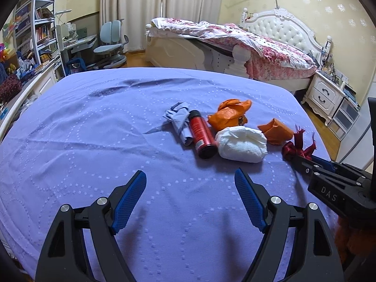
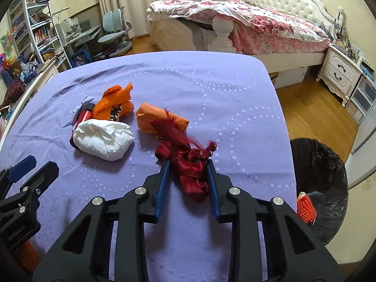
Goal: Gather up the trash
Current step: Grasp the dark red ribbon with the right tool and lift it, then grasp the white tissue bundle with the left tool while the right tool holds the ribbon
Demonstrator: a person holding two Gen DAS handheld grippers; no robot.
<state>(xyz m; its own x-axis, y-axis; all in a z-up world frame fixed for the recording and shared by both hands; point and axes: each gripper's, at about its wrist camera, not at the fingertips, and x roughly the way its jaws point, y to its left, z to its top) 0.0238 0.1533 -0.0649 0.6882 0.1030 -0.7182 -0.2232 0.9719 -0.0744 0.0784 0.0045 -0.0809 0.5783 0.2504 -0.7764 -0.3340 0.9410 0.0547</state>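
Trash lies on a purple quilted bed [image 1: 94, 129]: a red spray can [image 1: 202, 136], a white paper wad [image 1: 242, 144], a blue-grey folded wrapper [image 1: 179, 122], an orange bag [image 1: 229, 115] and an orange packet [image 1: 275, 130]. My right gripper [image 2: 188, 164] is shut on a crumpled dark red ribbon [image 2: 190, 164], also seen in the left wrist view [image 1: 297, 145]. My left gripper [image 1: 190, 176] is open and empty, just short of the can and the wad. A bin lined with a black bag [image 2: 329, 178] stands right of the bed.
An orange-red mesh piece [image 2: 305, 208] hangs at the bin's rim. A second bed [image 2: 258, 21] with a floral quilt, a white nightstand [image 2: 340, 75], a desk chair [image 1: 110, 44] and bookshelves [image 1: 35, 28] stand beyond on the wooden floor.
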